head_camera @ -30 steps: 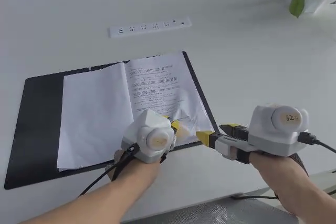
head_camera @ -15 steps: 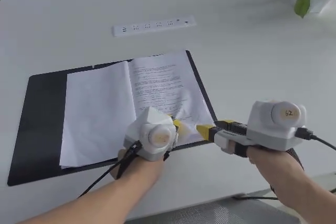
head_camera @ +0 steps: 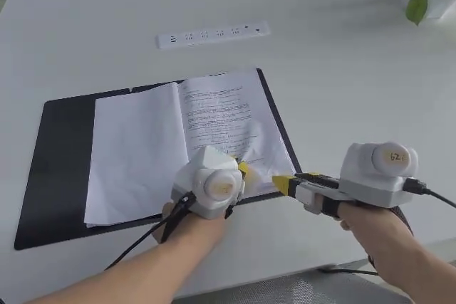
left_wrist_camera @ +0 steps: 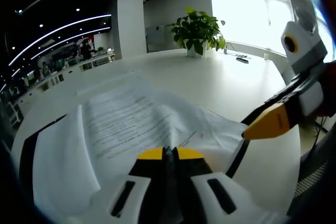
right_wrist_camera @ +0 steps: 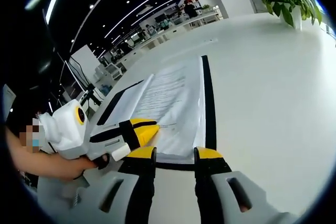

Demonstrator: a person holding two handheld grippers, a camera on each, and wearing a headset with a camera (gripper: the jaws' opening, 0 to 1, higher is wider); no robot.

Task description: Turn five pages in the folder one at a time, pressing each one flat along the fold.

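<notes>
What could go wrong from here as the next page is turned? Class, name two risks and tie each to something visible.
1. The left tool, shut, sits low on the printed page, which looks rippled beside it. Lifting the corner while it is pinned may crease or tear the page.
2. The right tool, open at the page's lower corner, may catch several sheets at once.

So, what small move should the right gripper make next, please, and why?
Probably ease the right gripper forward and close it on the lower corner of the printed white page: its jaws stand open just off that edge of the black folder, while the shut left gripper sits on the page nearby.
</notes>
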